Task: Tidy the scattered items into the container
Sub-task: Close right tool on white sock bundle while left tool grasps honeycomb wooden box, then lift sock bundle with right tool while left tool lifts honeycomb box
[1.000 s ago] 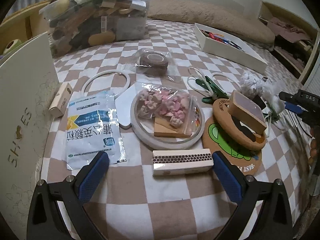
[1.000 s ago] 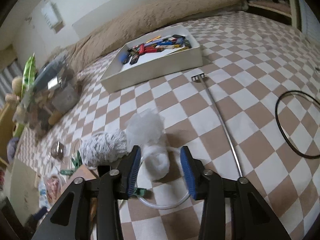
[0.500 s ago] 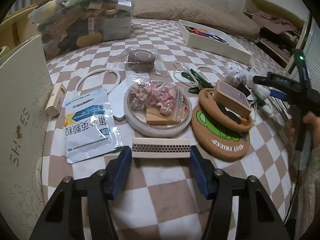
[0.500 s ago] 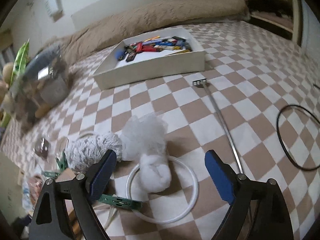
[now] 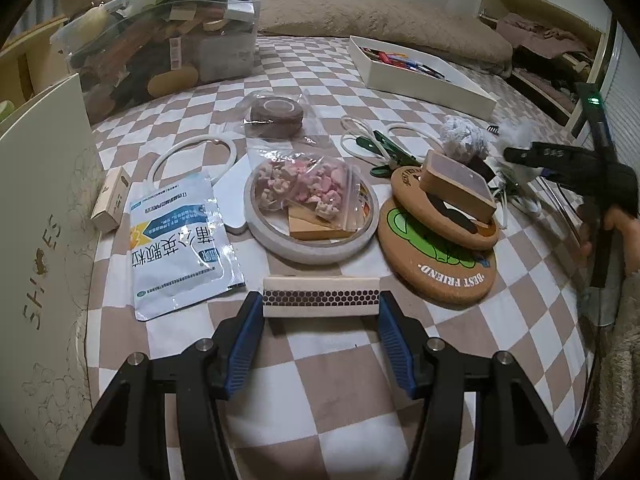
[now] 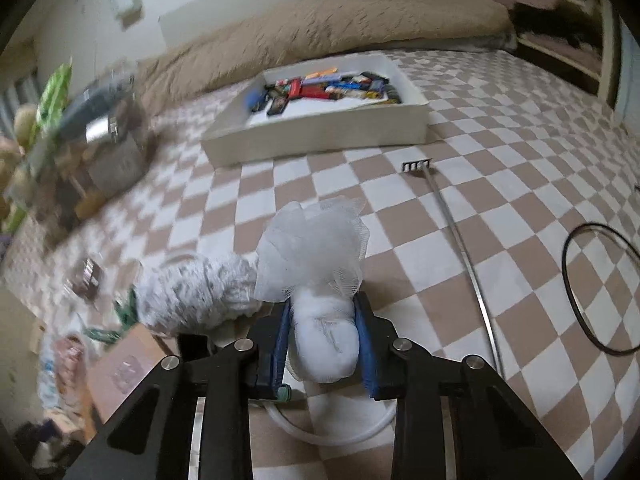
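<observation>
Right wrist: white mesh pouf [image 6: 320, 296] clamped between fingers [image 6: 366, 336].

A tan-and-white checked bedspread [image 5: 328, 376] is lying under everything. Between the blue-padded black fingers [image 5: 244, 344] of the left gripper [image 5: 320, 308], a cream matchbox [image 5: 320, 302] is showing a dark brown honeycomb-dotted striking strip. Beyond it, pink and white sweets are sitting in a clear bag [image 5: 308, 188] on a pale ring. Left of the fingers, a white-and-blue sachet [image 5: 180, 240] is carrying a yellow stripe. To the right, a cork coaster [image 5: 440, 264] is showing a green figure and white lettering. Between the right gripper's [image 6: 322, 336] blue pads, a white mesh pouf [image 6: 320, 264] is bulging, with a grey-white fluffy ball [image 6: 192, 296] to its left and a white tray [image 6: 320, 136] of red, blue and black items beyond.
</observation>
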Tool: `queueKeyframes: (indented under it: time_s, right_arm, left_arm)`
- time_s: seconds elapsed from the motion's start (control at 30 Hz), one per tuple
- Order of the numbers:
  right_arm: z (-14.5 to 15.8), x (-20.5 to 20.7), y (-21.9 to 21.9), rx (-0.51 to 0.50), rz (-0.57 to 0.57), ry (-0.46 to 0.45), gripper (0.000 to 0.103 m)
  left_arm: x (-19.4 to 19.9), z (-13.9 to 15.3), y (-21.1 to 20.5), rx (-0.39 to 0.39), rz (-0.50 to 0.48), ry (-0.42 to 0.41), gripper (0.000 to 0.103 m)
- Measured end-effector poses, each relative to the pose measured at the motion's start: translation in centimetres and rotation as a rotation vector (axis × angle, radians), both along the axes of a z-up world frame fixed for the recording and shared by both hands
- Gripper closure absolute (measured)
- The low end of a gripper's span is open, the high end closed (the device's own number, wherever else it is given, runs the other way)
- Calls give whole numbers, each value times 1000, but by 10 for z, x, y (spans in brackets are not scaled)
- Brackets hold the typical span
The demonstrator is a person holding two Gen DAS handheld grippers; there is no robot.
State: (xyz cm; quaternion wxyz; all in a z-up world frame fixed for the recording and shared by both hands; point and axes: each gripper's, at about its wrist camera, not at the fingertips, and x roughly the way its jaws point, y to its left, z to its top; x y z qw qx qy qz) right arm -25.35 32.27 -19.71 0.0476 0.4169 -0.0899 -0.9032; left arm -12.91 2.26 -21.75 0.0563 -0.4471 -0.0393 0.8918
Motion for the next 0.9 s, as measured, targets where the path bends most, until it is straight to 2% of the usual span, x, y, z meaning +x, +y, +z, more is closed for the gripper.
queueKeyframes:
  time_s: [0.3, 0.9]
  right_arm:
    - [18, 18, 6, -101, -9, 39, 72]
    - [66, 63, -40, -220, 97, 153, 72]
  left_arm:
    - [2, 11, -1, 18, -2, 22, 46]
    - [24, 78, -8, 62, -34, 200, 46]
